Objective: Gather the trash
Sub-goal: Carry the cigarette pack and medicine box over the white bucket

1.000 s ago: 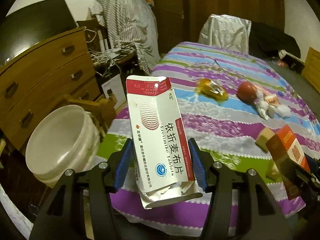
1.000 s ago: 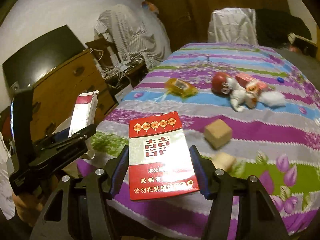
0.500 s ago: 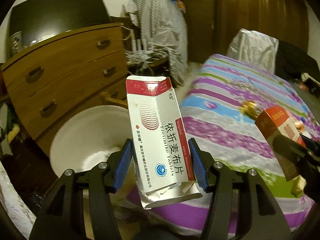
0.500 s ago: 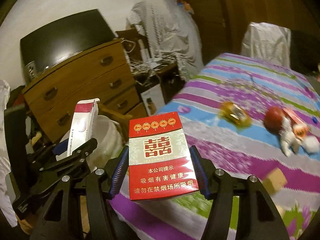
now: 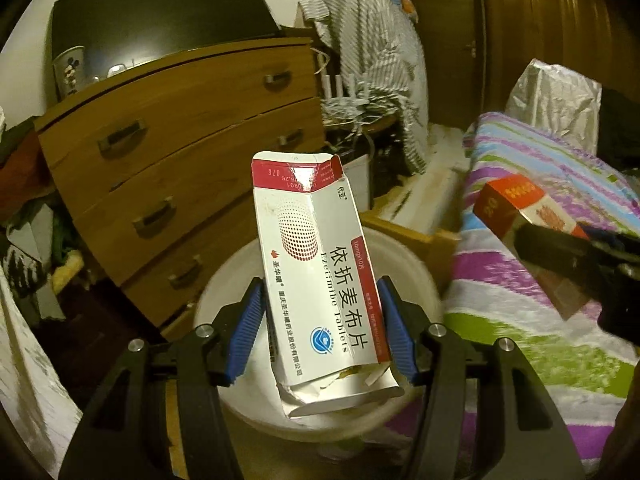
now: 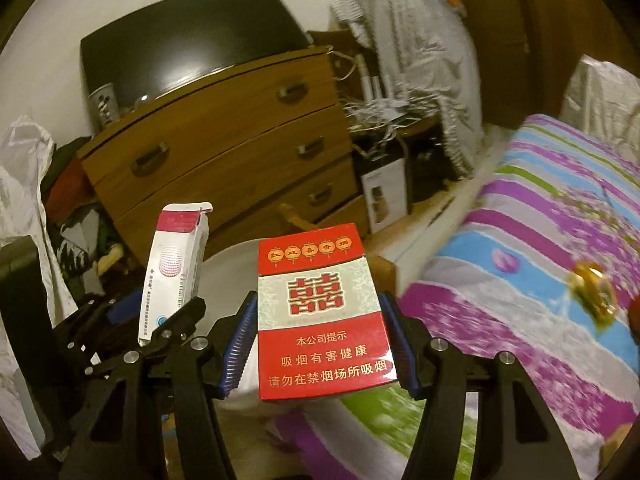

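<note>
Bedroom, bin below: you are gripping pill box in left gripper, cigarette pack in right gripper; neither dropped, wrapper remaining on bed

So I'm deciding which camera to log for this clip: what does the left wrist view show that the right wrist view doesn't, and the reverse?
Only the left wrist view shows the printed front of the medicine box in the left tool, and its torn lower end.

Only the right wrist view shows the front of the red cigarette pack in the right tool, plus a yellow object on the bed.

Both show the white bin below, the wooden dresser, the striped bedspread and each other's tool side-on.
</note>
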The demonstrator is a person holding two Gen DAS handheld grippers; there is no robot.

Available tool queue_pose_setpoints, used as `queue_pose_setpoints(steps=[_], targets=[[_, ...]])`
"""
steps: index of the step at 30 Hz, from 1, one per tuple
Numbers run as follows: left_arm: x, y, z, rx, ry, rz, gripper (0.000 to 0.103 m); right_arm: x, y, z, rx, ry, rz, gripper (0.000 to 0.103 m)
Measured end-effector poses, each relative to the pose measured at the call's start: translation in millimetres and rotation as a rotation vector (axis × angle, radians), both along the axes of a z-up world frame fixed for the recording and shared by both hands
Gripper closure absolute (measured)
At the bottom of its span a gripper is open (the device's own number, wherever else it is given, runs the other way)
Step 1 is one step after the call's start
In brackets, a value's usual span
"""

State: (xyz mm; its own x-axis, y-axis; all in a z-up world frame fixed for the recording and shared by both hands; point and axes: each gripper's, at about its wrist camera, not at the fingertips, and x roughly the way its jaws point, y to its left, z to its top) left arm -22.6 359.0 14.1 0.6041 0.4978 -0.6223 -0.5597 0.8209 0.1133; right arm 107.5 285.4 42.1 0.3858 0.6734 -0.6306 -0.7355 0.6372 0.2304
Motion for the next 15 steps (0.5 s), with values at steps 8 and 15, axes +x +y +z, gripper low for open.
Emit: queue_pose_setpoints(steps=[8, 15], targets=[[-3.8, 41.6, -17.7, -0.043, 0.056, 0.027, 0.048, 7.1, 62.3, -7.9, -0.039, 0.033, 0.060, 0.042], [-6.6, 48.7, -26.8, -0.053, 0.073, 0.016, 0.048, 3.7, 80.2, -19.2, -0.079, 0.040, 0.084, 0.042]])
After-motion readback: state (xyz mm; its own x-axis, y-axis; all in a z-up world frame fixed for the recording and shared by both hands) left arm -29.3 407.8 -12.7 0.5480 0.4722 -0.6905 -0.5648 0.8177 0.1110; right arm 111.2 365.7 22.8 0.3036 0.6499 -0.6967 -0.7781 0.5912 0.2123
